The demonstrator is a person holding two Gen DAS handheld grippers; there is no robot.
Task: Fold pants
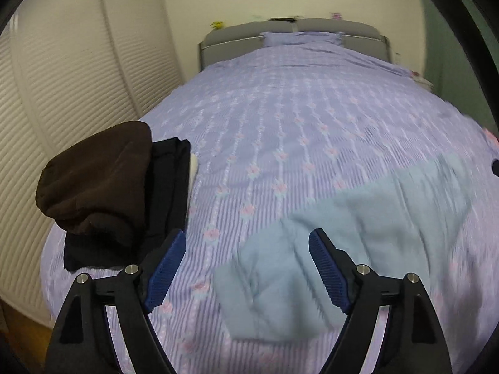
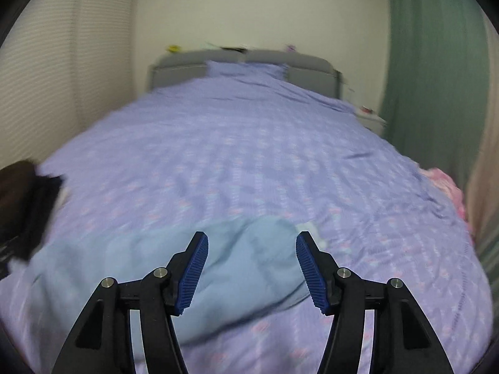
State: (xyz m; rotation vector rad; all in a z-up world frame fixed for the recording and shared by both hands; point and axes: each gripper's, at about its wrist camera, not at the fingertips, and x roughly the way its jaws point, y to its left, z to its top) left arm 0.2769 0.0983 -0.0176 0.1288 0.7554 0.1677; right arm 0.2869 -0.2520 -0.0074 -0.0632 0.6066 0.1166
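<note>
Left wrist view: the left tool (image 1: pixel 247 240) hangs over the near end of a bed, its two blue ribbed fingers (image 1: pixel 165 275) spread wide with nothing between them. Just beyond and beneath the fingertips lies one pair of light blue pants (image 1: pixel 358 237), soft and rumpled, stretched slantwise across the bedspread (image 1: pixel 280 109) from the near centre toward the far right. The picture is blurred, so seams and waistband cannot be told apart.

Right wrist view: the right tool (image 2: pixel 252 240) is likewise wide open and grips nothing. The same pants (image 2: pixel 243 249) sit directly past its fingertips, bunched into a low mound, with a small white patch at their far right edge.

To the left of the pants, near the left edge of the bed, rests one stack of folded clothes: a brown piece (image 1: pixel 96 180) on top of a black one (image 1: pixel 168 187), with a pale sliver showing at the side. The stack lies apart from the pants. Beyond both, the lavender flowered bedspread runs broad and bare up to one pillow (image 1: pixel 301 39) and a grey headboard (image 1: pixel 358 29). Something pink (image 2: pixel 443 184) lies at the right edge, beside a green curtain (image 2: pixel 430 78). White slatted doors (image 1: pixel 62 78) line the left wall.
</note>
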